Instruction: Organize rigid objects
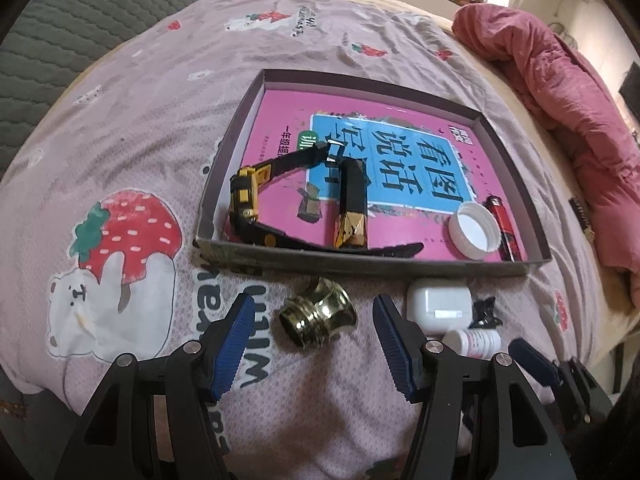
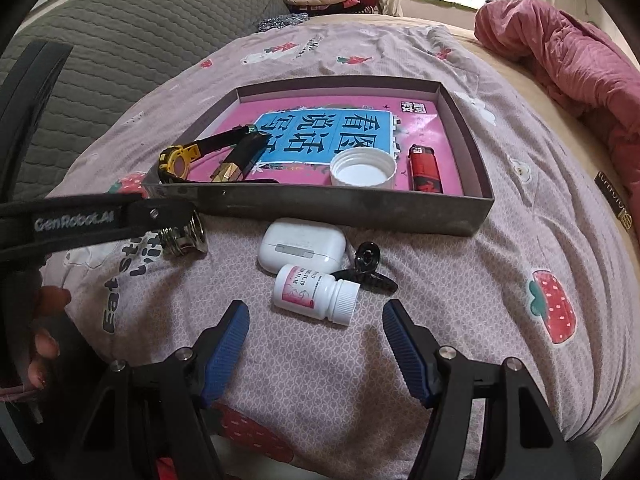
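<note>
The left gripper [image 1: 314,312] stood with its blue ribbed pads wide apart and nothing clamped. The short, shiny brass-coloured threaded metal fitting [image 1: 318,317] lay on the pink strawberry-print bedsheet [image 1: 140,128] directly between the pads, clear of both, so this hand was plainly the nearer one. In the left wrist view the fitting lay on its side, its long axis running from about 7 o'clock, where the open threaded mouth faced, to about 1 o'clock, where the narrower end pointed toward the shallow grey cardboard tray [image 1: 360,266]. That axis sat slanted across the line between the pads, so a closing grip would likely catch the rounded body unevenly rather than square.

The tray lay at 12 o'clock of the fitting, just beyond it, with a yellow-and-black wristwatch [image 1: 250,194], a white plastic screw cap [image 1: 475,231] and a red lighter [image 1: 503,228] already inside.

The right gripper [image 2: 316,322] also hung open and empty, with the small white pill bottle [image 2: 316,294] lying on its side at 12 o'clock, just ahead of its tips, cap toward 4 o'clock.
</note>
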Available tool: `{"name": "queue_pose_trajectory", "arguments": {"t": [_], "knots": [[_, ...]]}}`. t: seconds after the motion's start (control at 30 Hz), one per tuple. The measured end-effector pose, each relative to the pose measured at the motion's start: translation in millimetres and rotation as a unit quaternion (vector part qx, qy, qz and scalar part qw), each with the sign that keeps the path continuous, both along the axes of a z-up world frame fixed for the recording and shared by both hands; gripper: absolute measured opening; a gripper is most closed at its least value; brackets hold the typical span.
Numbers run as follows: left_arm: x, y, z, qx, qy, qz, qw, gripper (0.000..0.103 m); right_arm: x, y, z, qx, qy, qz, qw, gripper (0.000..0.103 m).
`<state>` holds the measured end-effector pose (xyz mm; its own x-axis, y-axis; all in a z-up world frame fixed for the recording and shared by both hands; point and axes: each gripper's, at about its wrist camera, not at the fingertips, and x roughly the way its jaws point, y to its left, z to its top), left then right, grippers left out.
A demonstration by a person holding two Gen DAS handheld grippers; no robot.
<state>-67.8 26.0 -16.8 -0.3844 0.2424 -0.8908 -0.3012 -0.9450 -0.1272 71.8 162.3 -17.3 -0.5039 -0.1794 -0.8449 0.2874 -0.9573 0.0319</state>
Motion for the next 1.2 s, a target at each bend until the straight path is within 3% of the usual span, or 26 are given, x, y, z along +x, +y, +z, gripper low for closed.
{"name": "queue_pose_trajectory", "arguments": {"t": [0.37, 0.7, 1.03, 1.2], "knots": [[-11.3, 8.6, -18.7, -0.022, -0.018, 0.026, 0.9993, 0.063, -9.9, -3.1, -8.6, -0.009, -0.009, -0.024, 1.0, 0.069], [-16.0, 3.3, -29.6, -0.012, -0.032, 0.044, 0.9985, 0.063, -18.0, -3.6, -17.4, -0.034, -0.017, -0.061, 0.997, 0.069], [-12.8, -2.5, -35.6, 0.001, -0.042, 0.045, 0.9981, 0.063, -18.6, 3.5, -18.6, -0.037, -0.019, -0.071, 0.997, 0.05], [-10.2, -6.2, -36.1, 0.008, -0.043, 0.041, 0.9982, 0.063, -16.2, 2.9, -16.9, -0.03, -0.018, -0.061, 0.998, 0.05]]}}
